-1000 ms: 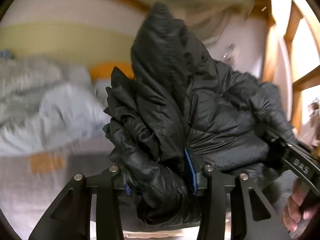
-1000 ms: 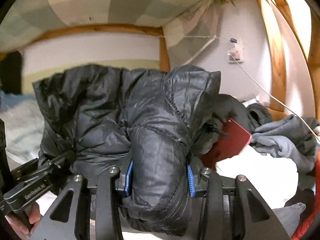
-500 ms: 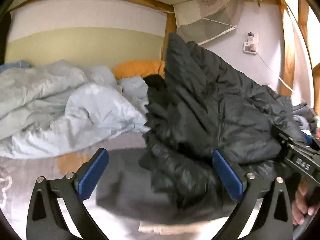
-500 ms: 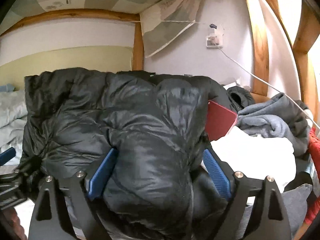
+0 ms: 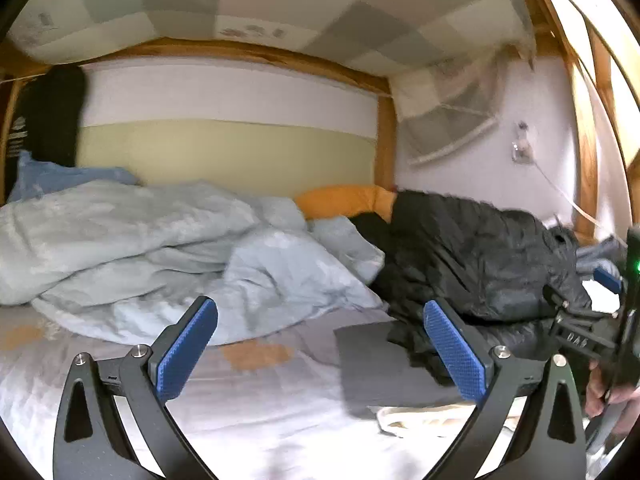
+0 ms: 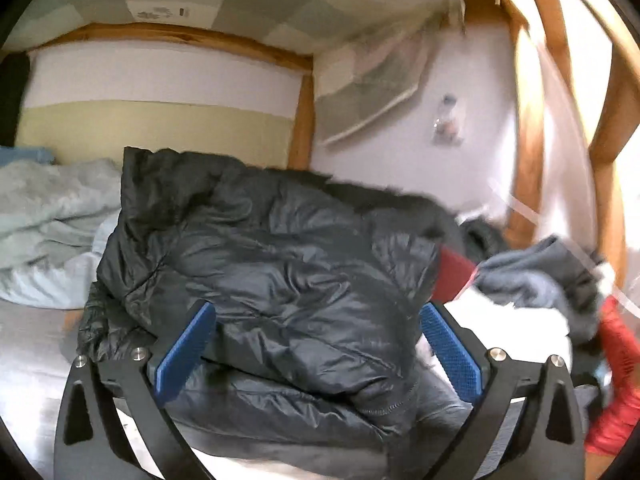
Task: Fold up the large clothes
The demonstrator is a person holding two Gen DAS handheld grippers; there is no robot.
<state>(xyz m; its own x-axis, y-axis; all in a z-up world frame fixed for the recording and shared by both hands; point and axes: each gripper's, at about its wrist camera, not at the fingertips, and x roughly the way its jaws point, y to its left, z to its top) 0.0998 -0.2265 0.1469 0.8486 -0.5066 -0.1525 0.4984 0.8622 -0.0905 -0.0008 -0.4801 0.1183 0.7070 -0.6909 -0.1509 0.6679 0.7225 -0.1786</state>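
Note:
A black puffer jacket [image 6: 280, 272] lies bunched in a folded heap on the bed. In the left wrist view it [image 5: 472, 260] sits at the right, beyond my left gripper [image 5: 320, 344], which is open, empty and clear of it. My right gripper [image 6: 316, 344] is open, its blue pads [image 6: 188, 344] on either side of the jacket's near edge without pinching it. The right gripper also shows at the right edge of the left wrist view [image 5: 600, 320].
A crumpled light blue duvet [image 5: 152, 248] fills the left of the bed, an orange pillow [image 5: 344, 202] behind it. A grey cloth [image 5: 376, 364] lies on the sheet. Grey clothes [image 6: 536, 280], a red flat object [image 6: 454, 276] and a red garment [image 6: 616, 380] are at the right. Wooden bunk posts [image 6: 528, 140] stand behind.
Both grippers were shut on the jacket a second ago. Both have opened and let it drop onto the bed. The left gripper has pulled back and away to the left.

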